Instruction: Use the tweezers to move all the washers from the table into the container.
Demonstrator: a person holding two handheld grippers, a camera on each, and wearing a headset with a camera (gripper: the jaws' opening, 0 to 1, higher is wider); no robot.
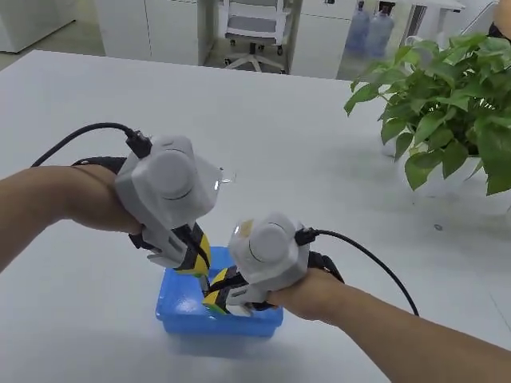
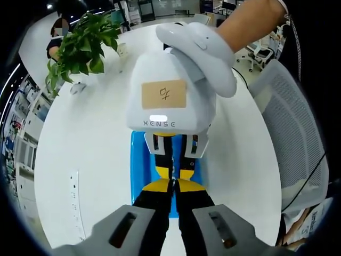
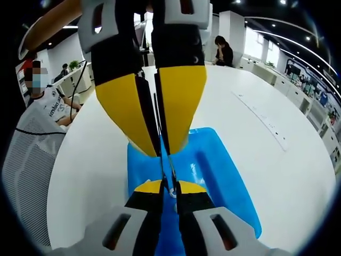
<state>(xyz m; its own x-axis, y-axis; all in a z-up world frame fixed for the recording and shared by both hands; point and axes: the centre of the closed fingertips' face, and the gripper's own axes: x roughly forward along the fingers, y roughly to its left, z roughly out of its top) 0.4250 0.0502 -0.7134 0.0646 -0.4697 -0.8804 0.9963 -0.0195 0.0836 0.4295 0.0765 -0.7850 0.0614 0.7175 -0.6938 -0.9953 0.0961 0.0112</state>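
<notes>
The white surface (image 1: 319, 159) carries a blue container (image 3: 224, 176), and both tools meet above it. The left tool (image 3: 160, 149) is pinched narrow on the tweezers (image 3: 158, 122). The right tool (image 3: 169, 189) stands narrow at their tips, but I cannot tell whether it is gripping them. If the two tools pull against each other, the tweezers could twist and flick a washer out past the container wall.

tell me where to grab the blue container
Probably the rim of the blue container at its near left corner in the head view, pinched from above, one jaw inside, one outside. The tray is open with upright walls, and that corner lies free of the left tool, its tweezers and the right tool.
</notes>
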